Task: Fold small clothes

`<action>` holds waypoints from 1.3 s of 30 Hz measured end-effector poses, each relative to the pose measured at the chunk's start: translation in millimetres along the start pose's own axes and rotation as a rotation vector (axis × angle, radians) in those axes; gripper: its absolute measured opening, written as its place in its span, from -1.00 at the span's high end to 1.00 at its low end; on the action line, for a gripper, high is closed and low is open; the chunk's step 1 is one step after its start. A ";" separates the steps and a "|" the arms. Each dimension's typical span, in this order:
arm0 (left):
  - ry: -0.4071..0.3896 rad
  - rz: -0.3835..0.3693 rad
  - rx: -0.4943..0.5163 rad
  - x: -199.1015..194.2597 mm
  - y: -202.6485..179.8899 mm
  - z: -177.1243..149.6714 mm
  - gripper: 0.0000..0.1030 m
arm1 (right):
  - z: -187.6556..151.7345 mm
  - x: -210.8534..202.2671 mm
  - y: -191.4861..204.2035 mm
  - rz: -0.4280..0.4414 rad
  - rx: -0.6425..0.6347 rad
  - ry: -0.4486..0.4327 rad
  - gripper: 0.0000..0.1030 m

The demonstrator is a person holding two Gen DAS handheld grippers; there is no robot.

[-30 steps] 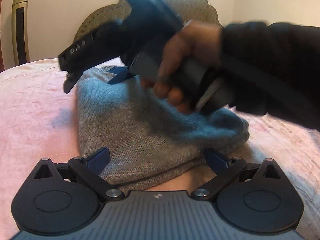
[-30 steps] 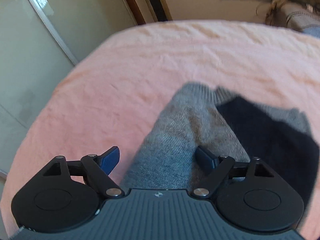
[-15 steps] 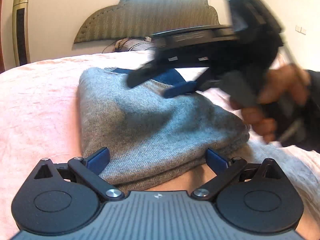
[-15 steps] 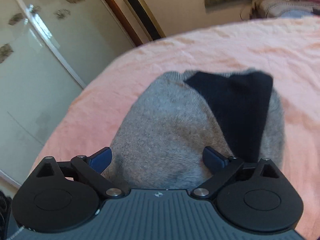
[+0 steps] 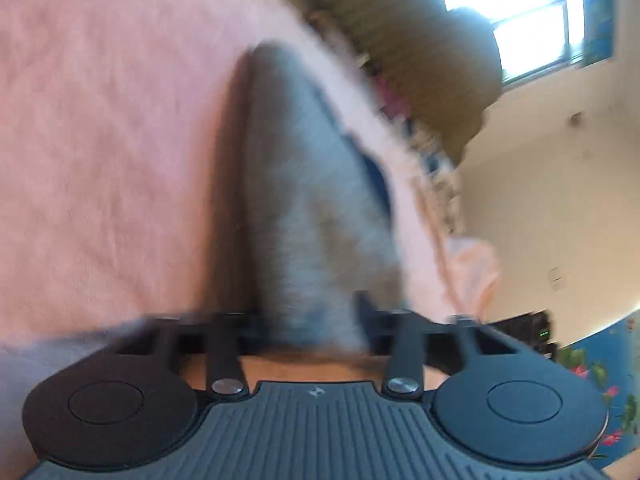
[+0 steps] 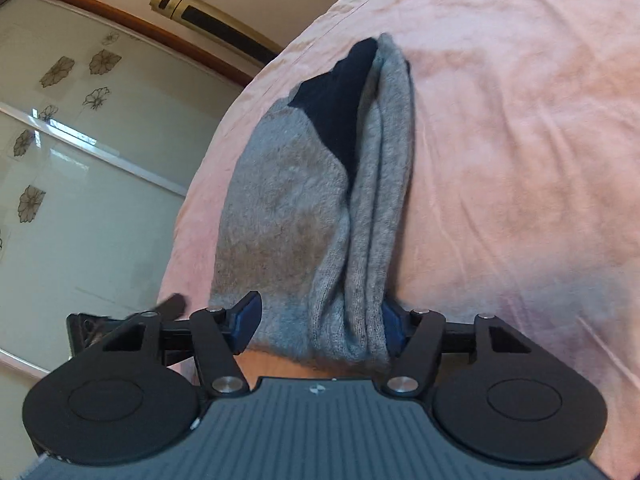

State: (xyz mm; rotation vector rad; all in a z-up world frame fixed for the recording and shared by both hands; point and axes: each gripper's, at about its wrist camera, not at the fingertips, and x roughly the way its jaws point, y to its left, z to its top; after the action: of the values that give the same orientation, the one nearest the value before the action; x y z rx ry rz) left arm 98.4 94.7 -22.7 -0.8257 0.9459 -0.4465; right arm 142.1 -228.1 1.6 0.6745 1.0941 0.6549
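Note:
A folded grey knit garment with a dark navy panel lies on the pink bedspread. My right gripper is closed on its near edge, blue pads pressing the bunched folds, and the view is rolled sideways. In the blurred left wrist view the same grey garment runs between the fingers of my left gripper, which is closed on its near edge. Each gripper holds one end.
The pink bedspread fills the surroundings. A padded headboard and a bright window are behind. A mirrored wardrobe door and a gold standing unit stand beyond the bed's edge.
Both grippers have closed on the folded garment's near edge and rolled sideways. The right gripper has left the left wrist view. The garment's folds have bunched up between the fingers.

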 end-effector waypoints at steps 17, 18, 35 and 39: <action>-0.233 0.266 0.665 -50.7 -86.9 -59.3 -0.26 | 33.2 -41.9 44.6 -0.065 -0.190 -0.207 0.01; -0.240 0.282 0.730 -42.0 -93.4 -64.1 -0.49 | 47.0 -32.4 54.9 -0.075 -0.214 -0.214 -0.02; -0.254 0.304 0.743 -21.0 -85.9 -89.9 -0.64 | 56.2 54.7 95.6 -0.294 -0.399 -0.130 -0.89; -0.222 0.334 0.754 -17.5 -80.6 -90.4 -0.64 | 26.9 32.8 88.3 -0.134 -0.333 -0.127 -0.98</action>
State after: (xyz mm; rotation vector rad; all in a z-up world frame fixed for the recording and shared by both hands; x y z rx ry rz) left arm 13.3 18.3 20.7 -0.0256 0.6149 -0.3685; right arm 165.3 -152.0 58.7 0.3476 0.8782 0.6510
